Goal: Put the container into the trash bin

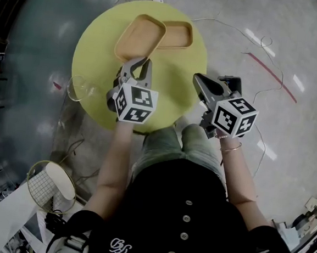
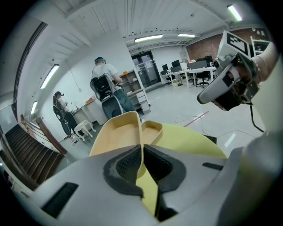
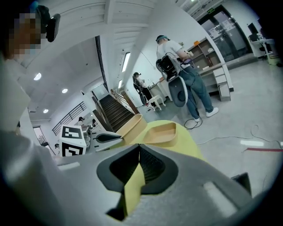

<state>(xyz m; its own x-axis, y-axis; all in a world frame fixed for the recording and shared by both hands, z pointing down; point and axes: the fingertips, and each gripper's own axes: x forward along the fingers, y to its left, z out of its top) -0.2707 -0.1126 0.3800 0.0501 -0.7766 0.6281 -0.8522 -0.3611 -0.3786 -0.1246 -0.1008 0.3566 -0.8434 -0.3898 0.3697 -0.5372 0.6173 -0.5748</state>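
A tan container [image 1: 140, 34] rests on the round yellow table [image 1: 98, 63], its near edge tilted up. My left gripper [image 1: 145, 61] is shut on that near rim. In the left gripper view the thin rim [image 2: 140, 152] runs between the closed pads of the left gripper [image 2: 142, 148]. A second, shallower tan tray [image 1: 178, 35] touches it on the right. My right gripper [image 1: 198, 79] hovers at the table's right edge, shut and holding nothing. The right gripper [image 3: 138, 148] shows only yellow table behind its jaws. A wire trash bin [image 1: 50, 187] stands on the floor at lower left.
A clear glass-like object [image 1: 79, 89] sits off the table's left edge. Cables [image 1: 249, 37] and a red strip [image 1: 273, 78] lie on the floor to the right. People and chairs [image 2: 106, 88] are far off, with a staircase [image 3: 116, 112] behind.
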